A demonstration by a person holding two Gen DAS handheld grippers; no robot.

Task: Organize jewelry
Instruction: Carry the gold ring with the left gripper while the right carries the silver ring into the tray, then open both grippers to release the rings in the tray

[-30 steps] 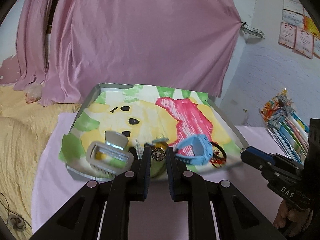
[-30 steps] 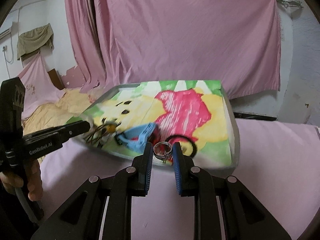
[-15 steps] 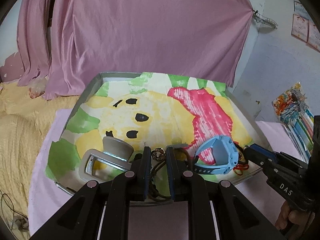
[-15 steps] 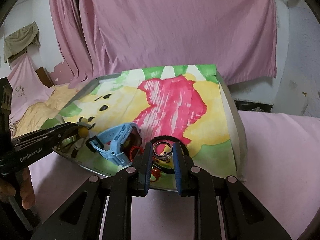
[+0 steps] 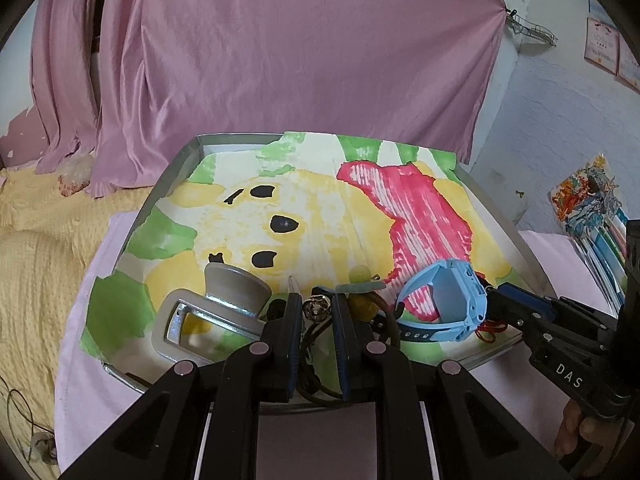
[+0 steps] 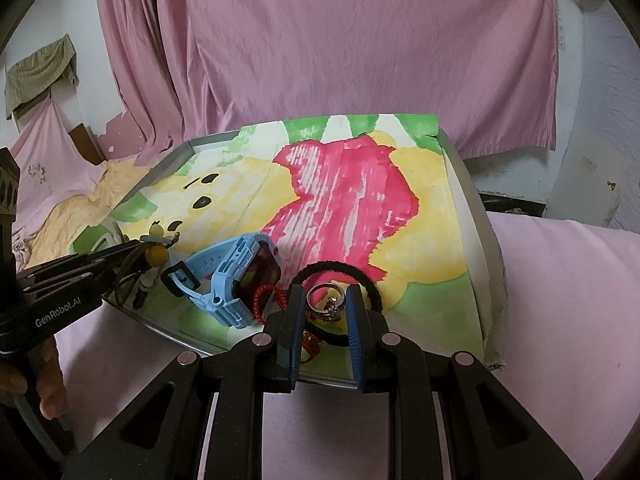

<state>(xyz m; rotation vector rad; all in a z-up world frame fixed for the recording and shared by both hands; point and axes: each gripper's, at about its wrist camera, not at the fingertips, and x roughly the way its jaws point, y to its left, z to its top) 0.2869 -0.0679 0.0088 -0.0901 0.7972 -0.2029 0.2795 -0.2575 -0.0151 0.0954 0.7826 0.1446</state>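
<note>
Fingers of both grippers are closed on small pieces, each held over the near edge of the tray [image 5: 182, 162], which sits on a surface draped in pink cloth and is lined with a bright painted sheet [image 6: 344, 200] of yellow, red and green. Largest among the things lying on it is the grey clip [image 5: 208, 320] at the near left, then the blue watch [image 6: 236, 276] near the middle of the near edge, standing on its side with its strap curling toward the left gripper. Beside the watch, just past the right fingers, lie the black hair band [image 6: 366, 280] and a red cord [image 6: 266, 296]. The right gripper [image 6: 326, 304] pinches a silver ring [image 6: 326, 300] upright between its pads, directly above that hair band. The left gripper [image 5: 316, 308] holds a small brass bead-like charm [image 5: 316, 307] over a tangle of dark cord, with a yellow-green ornament [image 5: 360, 280] just beyond. For setting down, the open painted sheet lies straight ahead of both; I judge the right gripper has the clearer run, forward past the hair band.
</note>
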